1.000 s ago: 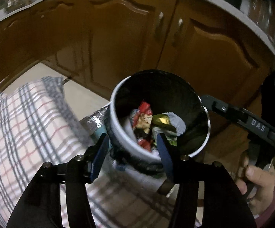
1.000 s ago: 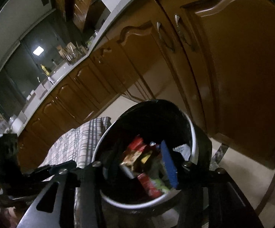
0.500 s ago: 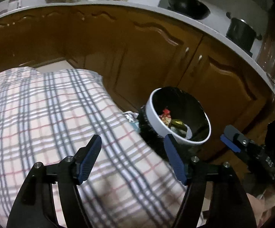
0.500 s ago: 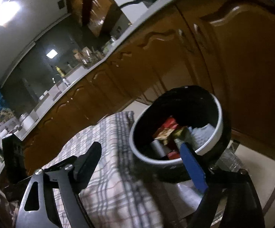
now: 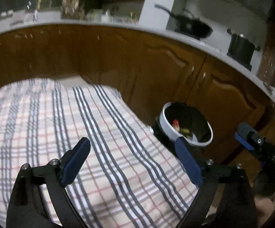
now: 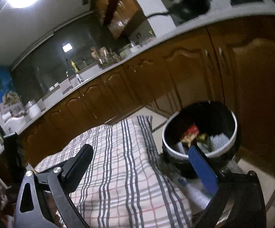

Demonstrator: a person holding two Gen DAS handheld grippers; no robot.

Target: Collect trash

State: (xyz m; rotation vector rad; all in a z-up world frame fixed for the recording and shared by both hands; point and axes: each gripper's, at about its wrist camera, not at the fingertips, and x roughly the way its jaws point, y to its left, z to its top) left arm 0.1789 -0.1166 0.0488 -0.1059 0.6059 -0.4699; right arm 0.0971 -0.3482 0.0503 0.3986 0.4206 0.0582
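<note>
Both grippers, left gripper [image 5: 132,158] and right gripper [image 6: 144,162], had just spread wide and empty above the plaid-covered desk [image 5: 42,125], wrappers [image 6: 192,133] sat in the bin [image 6: 230,142] beside it, so we judged the drop finished and more trash next.

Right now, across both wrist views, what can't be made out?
- White-rimmed, black-lined trash bin: its base is hidden by the plaid tablecloth in the left view; lower contents are lost in shadow.
- Wrappers in the bin: blurred, with print unreadable in the right view.
- Pale items beside the bin: covered by the right gripper.
- Countertop clutter: too small and blurred.
</note>
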